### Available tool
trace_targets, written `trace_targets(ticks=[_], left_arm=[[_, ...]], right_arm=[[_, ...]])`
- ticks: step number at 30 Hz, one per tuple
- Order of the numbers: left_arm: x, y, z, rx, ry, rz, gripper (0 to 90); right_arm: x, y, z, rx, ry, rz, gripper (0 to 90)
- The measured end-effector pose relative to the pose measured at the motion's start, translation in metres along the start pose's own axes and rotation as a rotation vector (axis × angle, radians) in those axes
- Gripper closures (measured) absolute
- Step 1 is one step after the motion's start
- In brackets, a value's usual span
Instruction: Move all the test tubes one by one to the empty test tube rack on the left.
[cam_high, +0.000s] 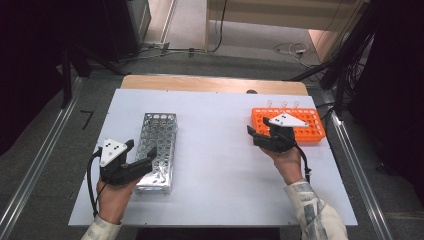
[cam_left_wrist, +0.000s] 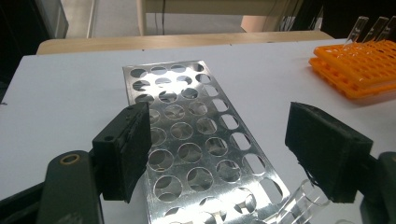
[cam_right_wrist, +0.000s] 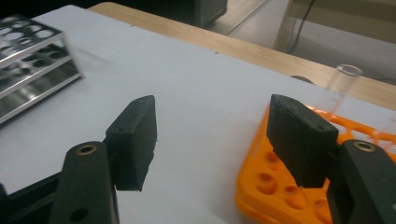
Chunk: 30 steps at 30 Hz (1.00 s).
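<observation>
A silver metal tube rack (cam_high: 158, 145) lies on the left of the white table (cam_high: 220, 165). My left gripper (cam_high: 142, 150) hovers over its near end, open. In the left gripper view the gripper (cam_left_wrist: 224, 140) has its jaws spread above the rack (cam_left_wrist: 196, 135), and a clear tube (cam_left_wrist: 299, 205) leans in a near hole beside the right jaw, free of the pads. An orange rack (cam_high: 300, 127) sits at the right with three clear tubes (cam_high: 283, 104) along its far edge. My right gripper (cam_high: 259, 128) is open at its left end, with nothing between the jaws (cam_right_wrist: 215, 135), close to the orange rack (cam_right_wrist: 271, 186) and a tube (cam_right_wrist: 343, 84).
The table's wooden far edge (cam_high: 215, 82) shows beyond the white sheet. Dark stands and cables (cam_high: 345, 55) flank the table on both sides. White surface lies open between the two racks.
</observation>
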<state>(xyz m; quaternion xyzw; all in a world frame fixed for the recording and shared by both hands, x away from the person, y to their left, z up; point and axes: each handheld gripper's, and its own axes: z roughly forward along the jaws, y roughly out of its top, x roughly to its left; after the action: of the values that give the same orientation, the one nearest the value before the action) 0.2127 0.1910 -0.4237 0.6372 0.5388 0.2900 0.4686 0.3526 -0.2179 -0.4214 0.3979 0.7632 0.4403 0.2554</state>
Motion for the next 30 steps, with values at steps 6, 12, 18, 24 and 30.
trace_targets(ticks=[6,12,18,24,30], left_arm=[[-0.004,-0.001,-0.002,-0.022,-0.014,0.008,22.2],[-0.006,-0.001,-0.004,-0.029,-0.012,0.011,22.2],[-0.005,-0.001,-0.004,-0.032,-0.015,0.01,22.2],[-0.004,-0.003,-0.003,-0.026,-0.013,0.01,22.4],[-0.005,-0.003,-0.003,-0.029,-0.014,0.01,22.3]], right_arm=[[-0.022,-0.003,0.005,-0.004,-0.071,0.051,32.5],[-0.035,-0.007,0.02,0.003,-0.12,0.095,35.6],[-0.041,-0.007,0.044,0.012,-0.193,0.105,42.9],[-0.053,-0.003,0.056,0.026,-0.238,0.128,49.0],[-0.057,-0.006,0.068,0.057,-0.238,0.136,54.3]])
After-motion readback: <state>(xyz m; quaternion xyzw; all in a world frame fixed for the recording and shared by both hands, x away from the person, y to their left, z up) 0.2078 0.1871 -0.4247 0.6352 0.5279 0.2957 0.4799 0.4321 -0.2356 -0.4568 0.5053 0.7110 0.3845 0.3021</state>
